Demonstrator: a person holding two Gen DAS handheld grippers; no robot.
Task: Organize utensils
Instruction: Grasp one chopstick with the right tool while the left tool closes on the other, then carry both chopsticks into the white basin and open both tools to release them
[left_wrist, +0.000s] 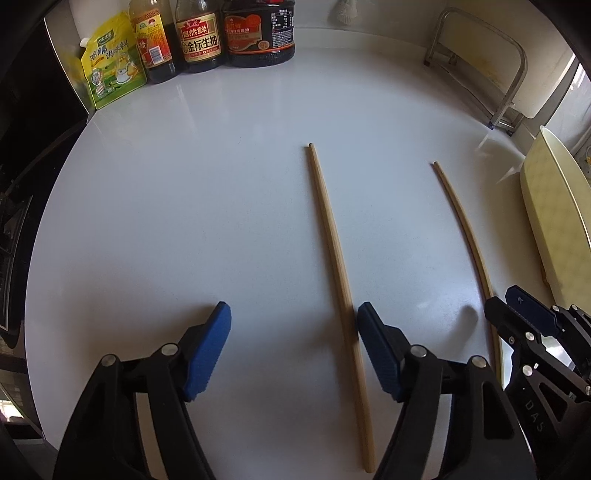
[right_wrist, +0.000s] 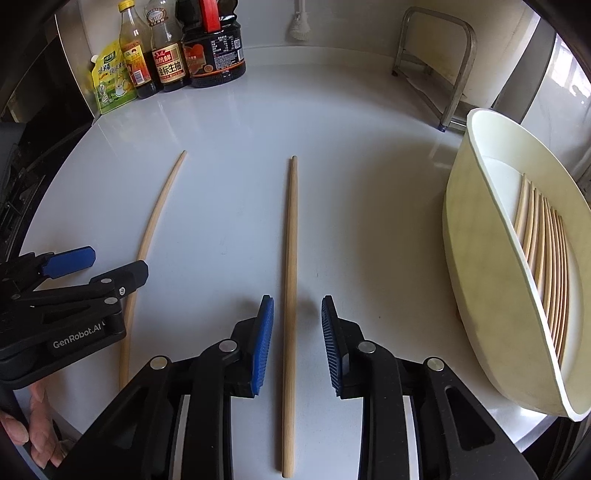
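Observation:
Two wooden chopsticks lie apart on the white counter. In the left wrist view, one chopstick (left_wrist: 334, 254) runs between my left gripper's (left_wrist: 293, 314) open jaws, close to the right pad (left_wrist: 373, 332). The second chopstick (left_wrist: 467, 236) lies to the right, its near end under my right gripper (left_wrist: 524, 314). In the right wrist view, my right gripper (right_wrist: 297, 310) is open astride that second chopstick (right_wrist: 290, 277), not touching it. The first chopstick (right_wrist: 155, 229) lies to the left, by my left gripper (right_wrist: 107, 264). A cream tray (right_wrist: 480, 236) at the right holds several chopsticks (right_wrist: 543, 251).
Sauce bottles (left_wrist: 236, 33) and a yellow seasoning pouch (left_wrist: 110, 62) stand at the back left. A metal rack (right_wrist: 436, 62) stands at the back right. A dark stove edge (left_wrist: 22, 206) borders the counter on the left.

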